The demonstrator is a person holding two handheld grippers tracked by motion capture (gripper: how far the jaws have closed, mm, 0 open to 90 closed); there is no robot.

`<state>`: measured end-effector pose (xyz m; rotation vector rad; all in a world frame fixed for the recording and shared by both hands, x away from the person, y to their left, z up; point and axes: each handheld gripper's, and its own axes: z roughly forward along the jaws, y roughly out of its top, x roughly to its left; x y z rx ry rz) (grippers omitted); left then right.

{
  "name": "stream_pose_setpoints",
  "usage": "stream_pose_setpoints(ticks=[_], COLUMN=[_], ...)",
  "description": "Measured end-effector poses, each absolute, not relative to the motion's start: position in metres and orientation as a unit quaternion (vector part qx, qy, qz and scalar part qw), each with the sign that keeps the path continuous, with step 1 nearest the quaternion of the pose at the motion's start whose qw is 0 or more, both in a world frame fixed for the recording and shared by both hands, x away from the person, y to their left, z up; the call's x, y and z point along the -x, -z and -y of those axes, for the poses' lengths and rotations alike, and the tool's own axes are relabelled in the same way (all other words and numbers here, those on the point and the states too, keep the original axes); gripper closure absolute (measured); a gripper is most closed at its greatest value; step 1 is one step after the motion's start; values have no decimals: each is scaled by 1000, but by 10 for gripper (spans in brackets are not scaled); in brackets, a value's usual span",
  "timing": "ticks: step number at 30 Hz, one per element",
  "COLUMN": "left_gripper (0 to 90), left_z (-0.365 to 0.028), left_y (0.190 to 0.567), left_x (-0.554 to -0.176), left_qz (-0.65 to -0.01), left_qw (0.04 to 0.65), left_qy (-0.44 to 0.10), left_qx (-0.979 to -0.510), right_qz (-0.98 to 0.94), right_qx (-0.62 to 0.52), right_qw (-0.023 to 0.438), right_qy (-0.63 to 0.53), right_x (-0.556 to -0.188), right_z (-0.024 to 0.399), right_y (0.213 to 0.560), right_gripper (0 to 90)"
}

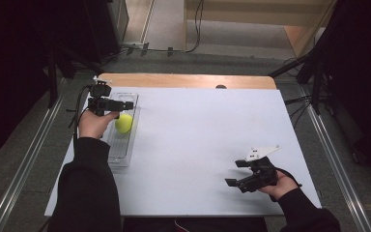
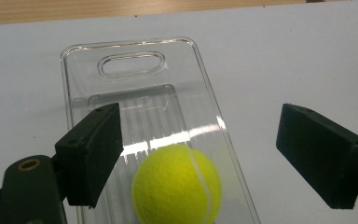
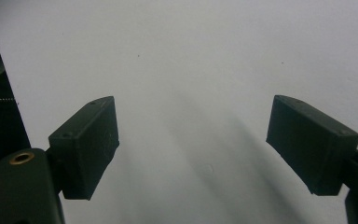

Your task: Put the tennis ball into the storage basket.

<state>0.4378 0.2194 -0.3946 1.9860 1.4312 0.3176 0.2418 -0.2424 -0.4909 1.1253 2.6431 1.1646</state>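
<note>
A yellow tennis ball (image 2: 177,185) lies in a clear plastic tray (image 2: 135,70) that sits along the left edge of the white table (image 1: 198,145), its long side running away from the person. In the left gripper view the ball rests on the ribbed floor of the tray, toward the near end, with the tray's handle slot at the far end beyond it. The left gripper (image 2: 200,154) hangs above the tray with its jaws spread wide: the ball sits below and between the two black pads, closer to the left-hand pad than to the right-hand one, and neither pad touches it. The gap between the pads is clearly broader than the ball, and the right-hand pad stands out past the tray's side wall, over bare table. In the high view the left gripper (image 1: 125,105) is held in the person's left hand (image 1: 95,123) over the far half of the tray, pointing roughly level toward the table's middle, with the ball just beside and slightly nearer than its tip. The right gripper (image 3: 193,144) is well apart from ball and tray, near the table's front right corner; its jaws stand wide apart too, with nothing between them but the white surface.
</note>
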Motion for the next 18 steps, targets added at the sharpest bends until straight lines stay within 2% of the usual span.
stream_pose_setpoints(ticks=[18], left_gripper=[155], left_z=[-196], left_y=[384], left_x=[-432], left_qz=[-507], left_qw=[356], left_qy=[-76], left_qx=[-781], right_qz=[-852], right_qx=[-363], right_qw=[22], right_qy=[-376], right_x=[-242], right_z=[243], right_y=[491], right_gripper=[148])
